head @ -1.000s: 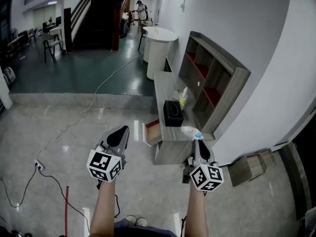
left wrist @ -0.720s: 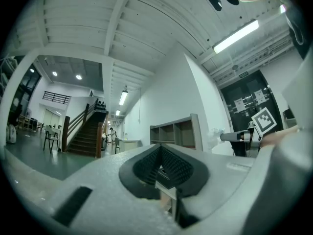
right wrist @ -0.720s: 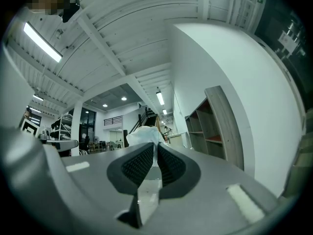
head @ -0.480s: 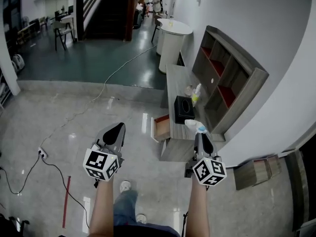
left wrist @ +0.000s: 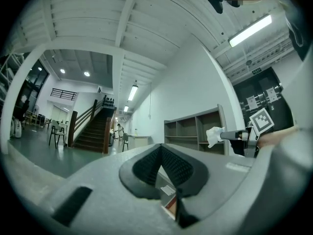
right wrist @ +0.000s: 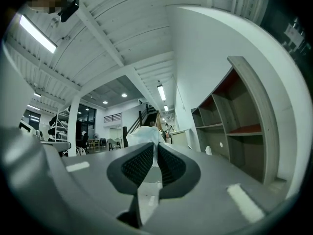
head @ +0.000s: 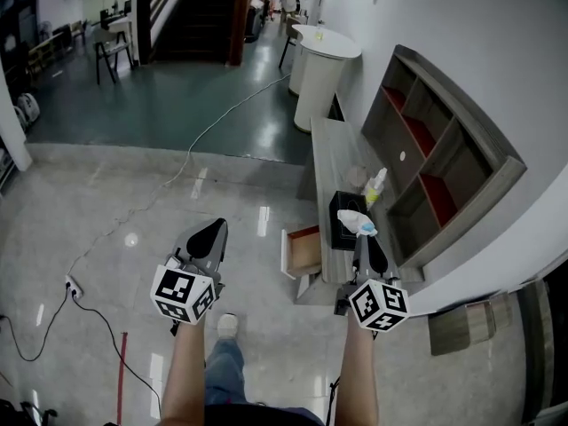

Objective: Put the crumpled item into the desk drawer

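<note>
A crumpled white item (head: 356, 221) sticks out of the tip of my right gripper (head: 363, 235), which is shut on it, held over the near end of the long grey desk (head: 335, 156). In the right gripper view the crumpled item (right wrist: 145, 133) bulges beyond the pads of the right gripper (right wrist: 155, 152). The desk drawer (head: 303, 251) stands pulled open at the desk's left side, left of the right gripper. My left gripper (head: 207, 239) hangs over the floor, shut and empty. In the left gripper view the left gripper (left wrist: 160, 152) has its pads meeting, and the crumpled item (left wrist: 213, 135) shows at the right.
A black tissue box (head: 341, 209) and a spray bottle (head: 375, 185) stand on the desk. A grey shelf unit (head: 439, 145) lines the wall. A round white table (head: 322, 59) stands beyond. A cable (head: 188, 161) and power strip (head: 73, 285) lie on the floor; a cardboard box (head: 461, 328) sits right.
The desk and its open drawer have come nearer as the person walks forward. Both grippers keep their pose, and the right one still holds the crumpled item.
</note>
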Tool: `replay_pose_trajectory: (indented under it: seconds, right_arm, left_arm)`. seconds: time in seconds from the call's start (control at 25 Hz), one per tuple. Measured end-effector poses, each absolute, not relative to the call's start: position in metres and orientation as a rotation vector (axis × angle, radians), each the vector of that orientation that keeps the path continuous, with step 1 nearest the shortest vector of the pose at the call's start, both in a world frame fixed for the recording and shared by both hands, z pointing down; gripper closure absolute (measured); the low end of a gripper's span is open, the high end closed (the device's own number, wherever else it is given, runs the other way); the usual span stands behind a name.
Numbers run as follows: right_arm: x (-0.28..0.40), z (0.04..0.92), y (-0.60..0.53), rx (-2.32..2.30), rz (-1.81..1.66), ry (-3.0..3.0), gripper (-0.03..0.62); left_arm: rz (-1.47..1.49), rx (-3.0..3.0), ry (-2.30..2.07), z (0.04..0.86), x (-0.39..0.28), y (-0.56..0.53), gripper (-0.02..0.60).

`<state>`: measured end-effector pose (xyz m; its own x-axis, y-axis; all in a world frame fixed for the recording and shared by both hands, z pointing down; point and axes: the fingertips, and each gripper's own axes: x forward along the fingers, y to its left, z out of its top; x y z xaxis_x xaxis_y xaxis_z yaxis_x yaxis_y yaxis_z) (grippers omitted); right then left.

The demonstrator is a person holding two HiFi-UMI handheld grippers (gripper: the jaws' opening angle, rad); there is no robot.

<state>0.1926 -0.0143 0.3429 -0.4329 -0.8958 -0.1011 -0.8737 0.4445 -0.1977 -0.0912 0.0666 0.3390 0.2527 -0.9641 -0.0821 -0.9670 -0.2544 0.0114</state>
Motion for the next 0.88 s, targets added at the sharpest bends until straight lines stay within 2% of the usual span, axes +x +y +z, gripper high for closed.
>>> replay_pose_trajectory:
  seconds: [0.24,0.56,0.88]
  right_arm:
    - [0.156,0.350,-0.100,-1.624,-0.190,2.479,0.553]
    - [0.135,0.357,-0.194,-1.778,-0.206,2.396,0.553]
    - [0.148,0.377,-0.239,-1.898,-0.258,2.309,0.553]
  left_arm:
    - [0.114,-2.525,1.856,0.346,-0.132,-0.036,0.581]
    - [0.096,-2.662,1.709,0.354,-0.153,-0.164,0.581]
    - [0.071,-2.779,1.601,0.374,-0.136,-0.242,0.581]
